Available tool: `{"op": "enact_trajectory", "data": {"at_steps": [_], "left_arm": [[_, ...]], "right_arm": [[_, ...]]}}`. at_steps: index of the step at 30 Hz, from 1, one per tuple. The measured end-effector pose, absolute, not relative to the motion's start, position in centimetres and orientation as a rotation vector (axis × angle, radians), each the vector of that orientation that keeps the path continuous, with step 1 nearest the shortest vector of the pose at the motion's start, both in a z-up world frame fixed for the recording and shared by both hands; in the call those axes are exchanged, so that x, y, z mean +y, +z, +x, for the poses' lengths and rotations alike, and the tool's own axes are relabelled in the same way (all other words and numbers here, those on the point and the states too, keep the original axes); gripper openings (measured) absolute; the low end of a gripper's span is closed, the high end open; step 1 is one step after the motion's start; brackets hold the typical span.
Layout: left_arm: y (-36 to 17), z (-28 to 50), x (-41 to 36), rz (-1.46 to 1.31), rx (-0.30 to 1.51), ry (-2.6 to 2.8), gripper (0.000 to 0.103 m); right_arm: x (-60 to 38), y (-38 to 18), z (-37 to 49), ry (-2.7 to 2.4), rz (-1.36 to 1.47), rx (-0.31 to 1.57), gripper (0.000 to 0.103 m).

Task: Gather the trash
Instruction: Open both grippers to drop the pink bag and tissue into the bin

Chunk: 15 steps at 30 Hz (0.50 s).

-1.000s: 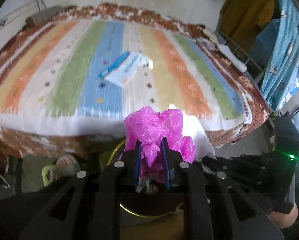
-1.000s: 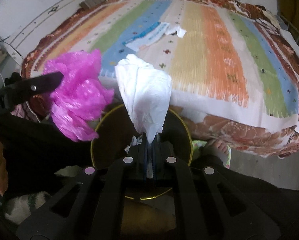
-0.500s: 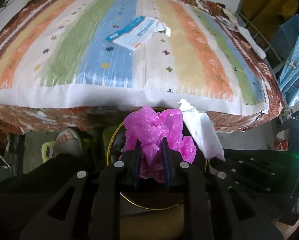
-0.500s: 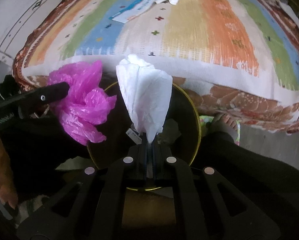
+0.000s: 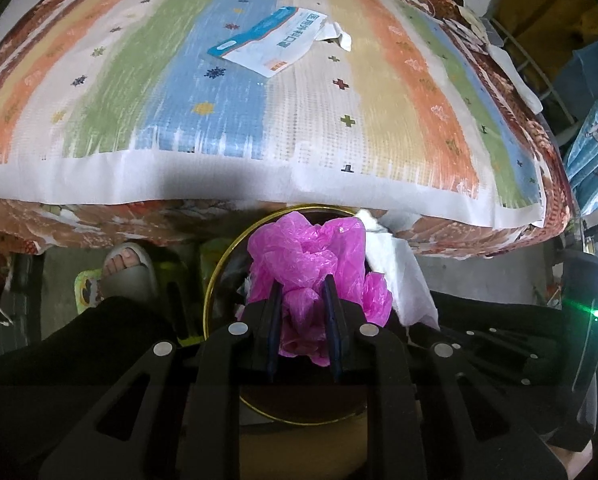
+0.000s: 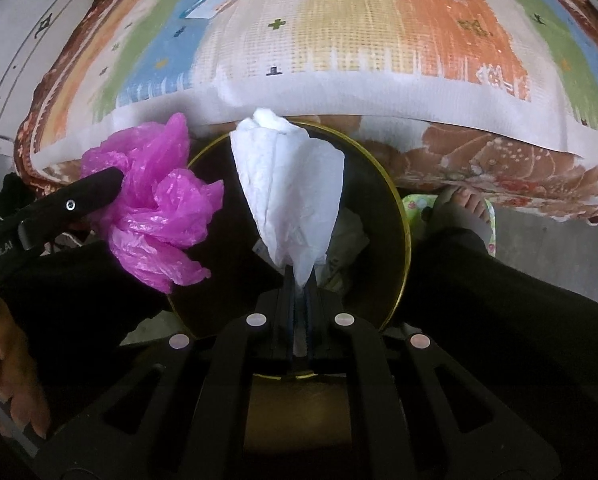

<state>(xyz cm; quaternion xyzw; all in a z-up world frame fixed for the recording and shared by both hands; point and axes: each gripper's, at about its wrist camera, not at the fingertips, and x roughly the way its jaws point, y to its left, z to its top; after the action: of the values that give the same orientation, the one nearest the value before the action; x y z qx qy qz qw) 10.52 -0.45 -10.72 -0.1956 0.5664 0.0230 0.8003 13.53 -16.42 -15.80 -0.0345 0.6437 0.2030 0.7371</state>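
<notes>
Pink bag (image 5: 307,264), crumpled thin glossy plastic, is pinched between the blue pads of the left gripper (image 5: 302,300), jaws clamped on a bunched fold, the rest puffing out above and to the right of the fingers. It hangs over the bin (image 5: 215,280), a round dark container with a thin gold rim, sitting on the floor against the bed edge. White bag (image 6: 291,192), matte, wrinkled, cone-shaped with the narrow end down, is gripped by the right gripper (image 6: 299,280), jaws nearly fully shut on its thin tail; it stands up over the bin's mouth. Both grippers point steeply down toward the bin, side by side; in the right view the left gripper comes in from the left edge with the pink bag (image 6: 155,200) just beside the white one, not clearly touching. In the left view the white bag (image 5: 399,272) shows just right of the pink. Some pale crumpled stuff lies inside the bin, too dim to name. A hand (image 6: 7,364) holds the left gripper's body at lower left. Dark trouser legs flank the bin, a foot in a slipper (image 5: 129,268) on the concrete floor. Beyond is the bed (image 5: 179,80) with a woven striped cover, orange, green, blue, cream, small cross motifs, white border, over a brown floral sheet. A flat blue-white packet (image 5: 271,44) lies on the cover, torn white scrap at its end.
</notes>
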Motion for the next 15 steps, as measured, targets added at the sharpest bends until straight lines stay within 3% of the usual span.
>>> {"op": "enact_trajectory", "data": {"at_steps": [1,2,3,4,5,15], "left_arm": [[-10.8,10.6,-0.3,-0.434,1.214,0.049,0.019],[-10.8,10.6,-0.3,-0.449,1.212,0.044,0.022],[-10.8,10.7,-0.2,-0.462,1.209,0.039,0.034],[-10.7,10.7,0.0,-0.48,1.202,0.033,0.043],[-10.5,10.6,0.0,-0.487,1.193,0.033,0.05],[-8.5,9.9,0.4,-0.495,1.134,0.032,0.055]], "right_arm": [[-16.5,-15.8,13.6,0.443,-0.072,1.416,0.007],[-16.5,-15.8,13.7,0.439,-0.066,1.418,0.017],[-16.6,-15.8,13.7,0.433,-0.061,1.417,0.026],[-16.7,-15.7,13.7,0.432,-0.059,1.412,0.044],[-16.6,-15.4,13.7,0.437,-0.059,1.398,0.052],[-16.5,-13.9,13.5,0.462,-0.072,1.33,0.057]]}}
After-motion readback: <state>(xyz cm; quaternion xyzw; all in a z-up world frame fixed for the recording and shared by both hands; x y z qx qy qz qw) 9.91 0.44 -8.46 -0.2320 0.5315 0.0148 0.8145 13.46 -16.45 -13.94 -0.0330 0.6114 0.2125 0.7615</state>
